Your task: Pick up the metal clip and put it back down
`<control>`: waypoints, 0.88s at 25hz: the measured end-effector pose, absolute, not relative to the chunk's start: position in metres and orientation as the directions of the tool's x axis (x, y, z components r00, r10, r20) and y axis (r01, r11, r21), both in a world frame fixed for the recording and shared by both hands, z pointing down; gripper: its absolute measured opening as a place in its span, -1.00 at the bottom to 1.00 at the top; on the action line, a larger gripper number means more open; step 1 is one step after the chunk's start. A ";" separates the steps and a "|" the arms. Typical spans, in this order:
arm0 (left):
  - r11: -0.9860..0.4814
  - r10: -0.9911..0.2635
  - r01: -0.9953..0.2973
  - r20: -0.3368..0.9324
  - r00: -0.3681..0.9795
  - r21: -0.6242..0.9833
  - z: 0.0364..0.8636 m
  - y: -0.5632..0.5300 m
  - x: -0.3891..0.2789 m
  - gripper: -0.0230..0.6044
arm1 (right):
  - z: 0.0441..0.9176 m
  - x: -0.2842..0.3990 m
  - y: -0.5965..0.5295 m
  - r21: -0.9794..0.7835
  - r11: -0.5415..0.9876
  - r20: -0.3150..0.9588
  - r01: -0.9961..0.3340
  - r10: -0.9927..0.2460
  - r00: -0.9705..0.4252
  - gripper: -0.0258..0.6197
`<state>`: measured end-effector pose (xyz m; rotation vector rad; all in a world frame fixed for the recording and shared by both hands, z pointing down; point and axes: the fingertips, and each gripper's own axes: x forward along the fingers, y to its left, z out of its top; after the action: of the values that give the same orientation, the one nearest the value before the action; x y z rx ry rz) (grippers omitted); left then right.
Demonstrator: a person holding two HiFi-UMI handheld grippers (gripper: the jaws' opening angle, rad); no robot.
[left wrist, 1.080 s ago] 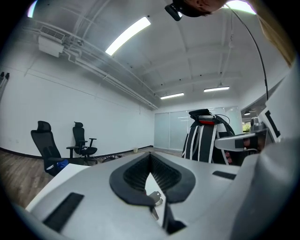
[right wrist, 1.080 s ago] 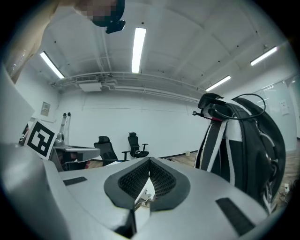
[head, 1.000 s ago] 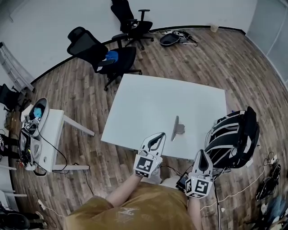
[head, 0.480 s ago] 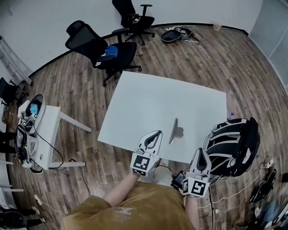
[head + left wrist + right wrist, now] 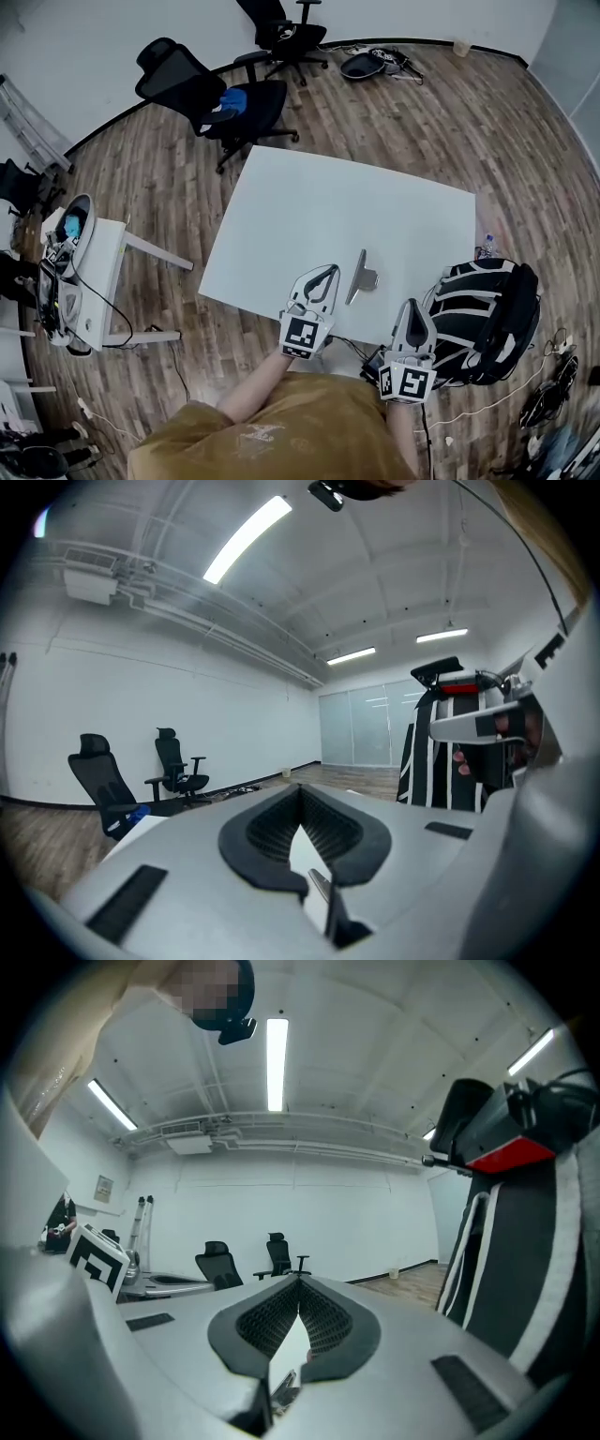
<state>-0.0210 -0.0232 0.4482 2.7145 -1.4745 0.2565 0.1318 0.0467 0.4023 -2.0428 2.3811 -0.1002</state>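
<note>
White table [image 5: 309,206], metal clip [image 5: 361,276] just beside left claw [image 5: 331,271]

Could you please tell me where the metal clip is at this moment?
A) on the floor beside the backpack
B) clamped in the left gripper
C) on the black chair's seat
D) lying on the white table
D: the metal clip lies on the white table near its front edge, apart from the left gripper.

Mustard shirt [image 5: 272,441] — grey, square-marked left gripper [image 5: 327,273], right gripper [image 5: 412,307].
</note>
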 end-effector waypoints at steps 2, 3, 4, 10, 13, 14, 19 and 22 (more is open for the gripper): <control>-0.538 -0.835 -0.840 0.180 0.519 -0.072 0.455 -0.030 -0.016 -0.91 | 0.407 0.135 0.038 -0.062 0.160 0.049 -0.985 -0.985 -0.163 -0.90; -0.536 -0.836 -0.840 0.189 0.515 -0.079 0.458 -0.033 -0.013 -0.91 | 0.409 0.137 0.034 -0.068 0.165 0.054 -0.984 -0.984 -0.169 -0.90; -0.537 -0.835 -0.840 0.199 0.514 -0.083 0.461 -0.035 -0.010 -0.91 | 0.411 0.138 0.030 -0.073 0.171 0.060 -0.982 -0.983 -0.176 -0.90; -0.566 -0.809 -0.818 0.258 0.528 -0.102 0.486 -0.039 0.006 -0.90 | 0.427 0.143 0.016 -0.094 0.195 0.097 -0.976 -0.974 -0.204 -0.90; -0.587 -0.791 -0.803 0.283 0.542 -0.104 0.497 -0.042 0.013 -0.90 | 0.432 0.146 0.013 -0.104 0.182 0.118 -0.978 -0.974 -0.194 -0.90; -0.598 -0.782 -0.795 0.294 0.550 -0.102 0.502 -0.043 0.017 -0.90 | 0.435 0.147 0.012 -0.105 0.174 0.126 -0.979 -0.974 -0.187 -0.90; -0.652 -0.721 -0.755 0.366 0.588 -0.072 0.536 -0.052 0.032 -0.85 | 0.447 0.152 0.002 -0.102 0.139 0.157 -0.985 -0.976 -0.154 -0.90; -0.681 -0.684 -0.730 0.399 0.611 -0.051 0.554 -0.053 0.040 -0.75 | 0.459 0.151 -0.001 -0.100 0.124 0.190 -0.987 -0.972 -0.141 -0.90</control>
<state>0.0404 -0.0531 0.5536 2.7129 -1.1960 0.5971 0.1510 -0.0014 0.4594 -2.1077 2.4120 -0.3244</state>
